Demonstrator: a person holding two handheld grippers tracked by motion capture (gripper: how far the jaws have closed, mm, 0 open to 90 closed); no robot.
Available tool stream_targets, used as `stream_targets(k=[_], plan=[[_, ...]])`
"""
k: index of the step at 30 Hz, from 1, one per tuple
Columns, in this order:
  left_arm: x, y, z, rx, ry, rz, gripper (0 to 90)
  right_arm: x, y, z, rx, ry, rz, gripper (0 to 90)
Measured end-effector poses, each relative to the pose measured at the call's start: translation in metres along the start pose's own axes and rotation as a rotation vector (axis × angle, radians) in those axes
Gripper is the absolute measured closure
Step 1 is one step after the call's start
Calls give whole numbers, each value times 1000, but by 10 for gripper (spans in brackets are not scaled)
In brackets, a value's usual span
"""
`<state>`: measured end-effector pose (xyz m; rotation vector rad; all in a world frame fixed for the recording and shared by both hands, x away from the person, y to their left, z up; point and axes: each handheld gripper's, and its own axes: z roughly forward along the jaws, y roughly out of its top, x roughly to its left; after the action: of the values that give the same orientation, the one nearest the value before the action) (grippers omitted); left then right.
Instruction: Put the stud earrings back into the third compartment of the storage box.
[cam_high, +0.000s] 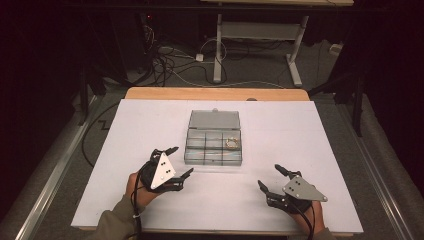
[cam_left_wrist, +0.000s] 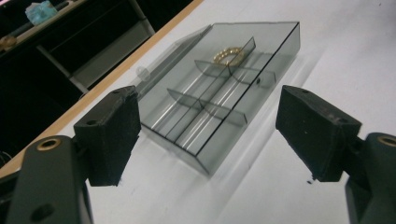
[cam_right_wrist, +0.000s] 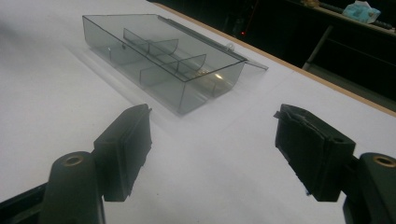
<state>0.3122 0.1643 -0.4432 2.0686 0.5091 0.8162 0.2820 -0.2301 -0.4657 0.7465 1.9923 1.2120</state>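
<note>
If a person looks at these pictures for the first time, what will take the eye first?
Probably the clear compartment box in the middle of the white table, its lid folded open at the far side. Next, the gold beaded ring in one of its far compartments, the only bright thing there. Then the left gripper and right gripper, both open, near the table's front edge.

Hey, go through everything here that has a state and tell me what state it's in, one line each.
Compartment box: lid open, lying flat behind it.
Gold bracelet: inside the box's far right compartment.
Left gripper: open, holding nothing, off the box.
Right gripper: open, holding nothing, off the box.
</note>
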Motion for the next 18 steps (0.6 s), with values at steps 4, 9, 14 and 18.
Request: stream_targets(k=[4,9,14,18], plan=[[-1,-11,-4,22,4,-11,207,0,0,0,1,0,2,275],[-2,-24,-13,30,44,-30,207,-1,0,0,3,-10,4,276],[-3,-37,-20,42,44,-68,208,-4,0,-2,-15,-1,12,314],[-3,-47,-24,77,36,-89,207,-4,-1,-1,-5,8,17,319]])
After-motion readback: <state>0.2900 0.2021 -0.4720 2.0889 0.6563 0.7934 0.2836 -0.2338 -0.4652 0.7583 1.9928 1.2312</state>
